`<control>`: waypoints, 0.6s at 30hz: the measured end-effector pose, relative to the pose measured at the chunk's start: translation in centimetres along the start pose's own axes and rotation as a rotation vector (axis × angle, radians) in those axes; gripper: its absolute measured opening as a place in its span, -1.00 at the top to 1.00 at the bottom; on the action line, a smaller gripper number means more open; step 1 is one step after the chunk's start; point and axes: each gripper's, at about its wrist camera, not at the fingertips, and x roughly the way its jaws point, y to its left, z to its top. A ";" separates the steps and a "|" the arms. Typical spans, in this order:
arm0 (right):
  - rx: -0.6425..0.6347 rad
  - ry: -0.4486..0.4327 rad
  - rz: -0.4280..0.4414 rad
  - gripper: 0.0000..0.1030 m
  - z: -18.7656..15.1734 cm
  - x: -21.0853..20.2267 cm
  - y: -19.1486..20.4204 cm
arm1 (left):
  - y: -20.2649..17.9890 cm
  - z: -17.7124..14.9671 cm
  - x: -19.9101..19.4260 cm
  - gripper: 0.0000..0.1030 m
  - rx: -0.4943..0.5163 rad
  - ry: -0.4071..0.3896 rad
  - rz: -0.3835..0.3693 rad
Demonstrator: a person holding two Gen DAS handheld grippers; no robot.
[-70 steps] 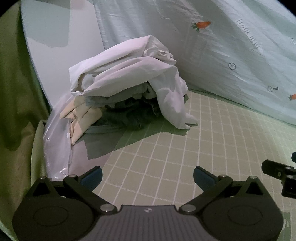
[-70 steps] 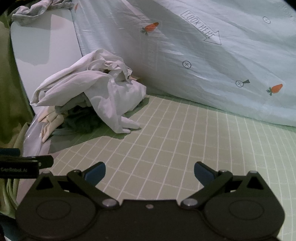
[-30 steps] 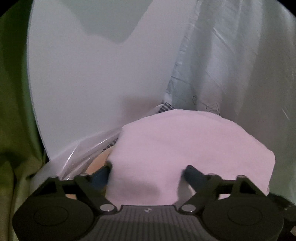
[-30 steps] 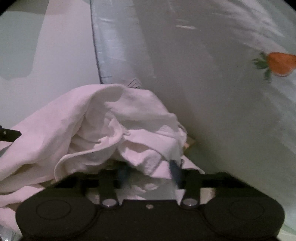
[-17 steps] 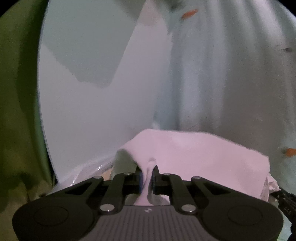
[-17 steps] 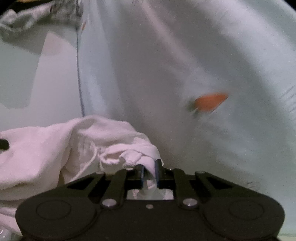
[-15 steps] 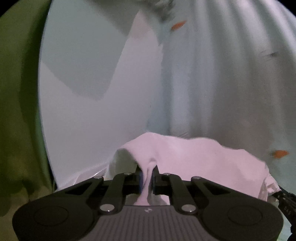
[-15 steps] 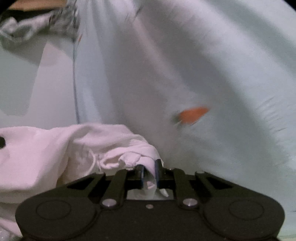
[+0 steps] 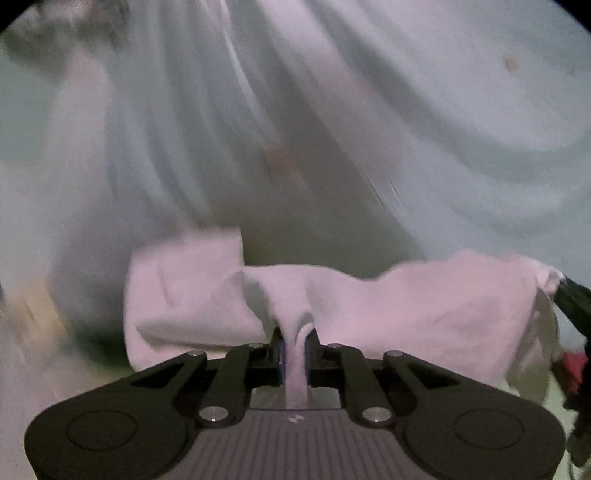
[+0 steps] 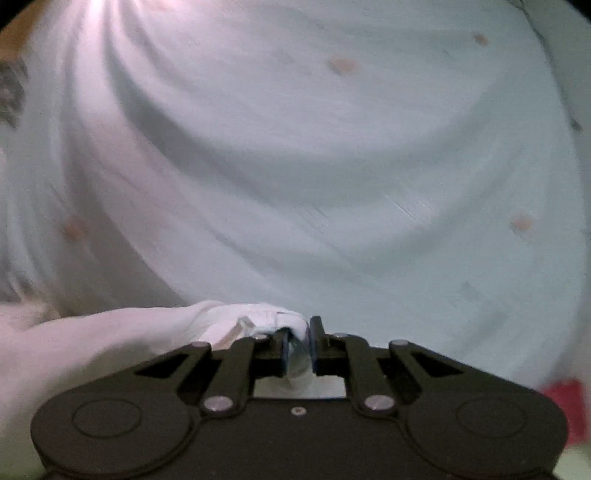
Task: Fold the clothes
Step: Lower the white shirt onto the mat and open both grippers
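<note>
A white garment (image 9: 424,306) hangs lifted between my two grippers. My left gripper (image 9: 295,350) is shut on a pinched fold of it, and the cloth spreads to both sides in the left wrist view. My right gripper (image 10: 298,349) is shut on another bunched edge of the same white garment (image 10: 110,332), which trails off to the left in the right wrist view. The right gripper's dark body (image 9: 572,299) shows at the right edge of the left wrist view. Both views are blurred by motion.
A pale mint sheet with small orange carrot prints (image 10: 332,166) fills the background of both views (image 9: 369,110). Something red (image 10: 565,402) shows at the lower right. A grey patterned cloth (image 9: 74,22) sits at the top left.
Both grippers, shut on the white garment, have lifted it higher and swung right. The white wall has left view; the sheet now fills both backgrounds. The garment is stretched wider between them.
</note>
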 end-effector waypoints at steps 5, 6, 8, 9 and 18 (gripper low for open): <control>0.038 0.422 -0.051 0.75 -10.8 1.0 -8.8 | -4.6 -7.3 1.8 0.63 0.040 0.174 0.004; 0.060 0.505 -0.051 0.75 -12.8 1.1 -10.2 | -4.6 -7.7 1.7 0.58 0.019 0.175 0.024; 0.114 0.564 -0.041 0.72 -15.2 0.4 -12.0 | -4.3 -8.2 1.5 0.48 -0.045 0.173 0.060; 0.136 0.579 -0.029 0.71 -16.0 0.1 -12.7 | -4.2 -8.3 1.4 0.47 -0.063 0.171 0.080; 0.292 0.513 0.023 0.41 -14.8 -2.9 -15.8 | -2.6 -7.4 2.2 0.14 -0.107 0.157 0.199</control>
